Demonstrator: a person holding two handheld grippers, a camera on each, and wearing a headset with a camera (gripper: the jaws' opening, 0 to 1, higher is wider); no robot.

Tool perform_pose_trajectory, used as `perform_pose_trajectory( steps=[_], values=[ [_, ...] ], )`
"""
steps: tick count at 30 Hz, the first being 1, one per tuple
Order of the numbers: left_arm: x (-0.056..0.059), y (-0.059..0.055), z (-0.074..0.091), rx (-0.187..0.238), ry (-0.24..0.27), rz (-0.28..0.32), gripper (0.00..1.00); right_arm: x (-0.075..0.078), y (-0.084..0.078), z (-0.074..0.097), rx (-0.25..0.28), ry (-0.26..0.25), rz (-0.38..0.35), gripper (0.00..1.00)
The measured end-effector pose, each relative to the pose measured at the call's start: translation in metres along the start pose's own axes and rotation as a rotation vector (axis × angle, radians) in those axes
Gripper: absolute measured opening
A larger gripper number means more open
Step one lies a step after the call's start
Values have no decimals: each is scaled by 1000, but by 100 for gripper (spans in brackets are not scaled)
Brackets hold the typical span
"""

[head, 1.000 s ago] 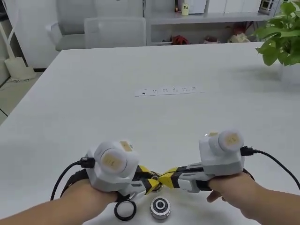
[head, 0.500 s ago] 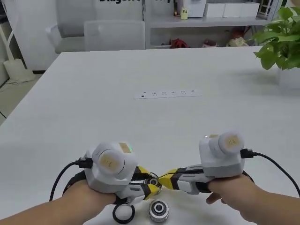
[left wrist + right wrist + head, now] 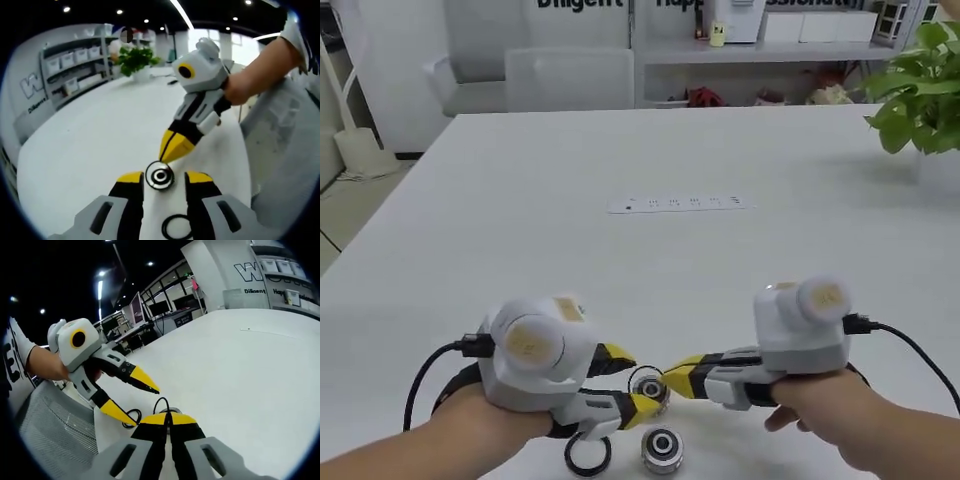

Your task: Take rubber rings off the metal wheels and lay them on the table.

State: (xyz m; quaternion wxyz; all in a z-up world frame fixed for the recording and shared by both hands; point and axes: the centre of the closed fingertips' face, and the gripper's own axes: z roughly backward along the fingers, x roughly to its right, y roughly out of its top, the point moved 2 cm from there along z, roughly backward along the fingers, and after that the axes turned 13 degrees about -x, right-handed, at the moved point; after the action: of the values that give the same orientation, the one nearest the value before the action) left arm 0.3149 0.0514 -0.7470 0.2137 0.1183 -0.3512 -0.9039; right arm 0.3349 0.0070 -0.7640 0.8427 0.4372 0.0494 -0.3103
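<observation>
Stretching wide, the white table point(image 3: 620, 260) has chairs point(image 3: 570, 80) and shelves point(image 3: 770, 45) beyond it.

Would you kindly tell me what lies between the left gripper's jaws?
A metal wheel lies between the open jaws of the left gripper, seen in the left gripper view.

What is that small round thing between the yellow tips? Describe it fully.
A small metal wheel with a bright hub and a black rubber ring around its rim. It lies between the left gripper's open fingers, which stand clear of it. The right gripper's shut fingers meet its rim and seem to pinch the ring. Whether it rests on the table is unclear.
</observation>
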Motion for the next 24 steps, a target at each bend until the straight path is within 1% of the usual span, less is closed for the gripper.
perform_pose_trajectory(
  steps=[6, 8, 16, 24],
  values=[
    [-3, 3, 14, 35, 15, 20, 39, -5, 7, 5, 26, 12, -4, 0],
    [-2, 4, 19, 42, 16, 24, 42, -7, 8, 6, 31, 17, -1, 0],
    [2, 6, 33, 69, 15, 29, 50, -15, 15, 9, 55, 36, 2, 0],
    [2, 3, 46, 82, 26, 26, 56, -23, 19, 10, 66, 52, 15, 0]
  ],
)
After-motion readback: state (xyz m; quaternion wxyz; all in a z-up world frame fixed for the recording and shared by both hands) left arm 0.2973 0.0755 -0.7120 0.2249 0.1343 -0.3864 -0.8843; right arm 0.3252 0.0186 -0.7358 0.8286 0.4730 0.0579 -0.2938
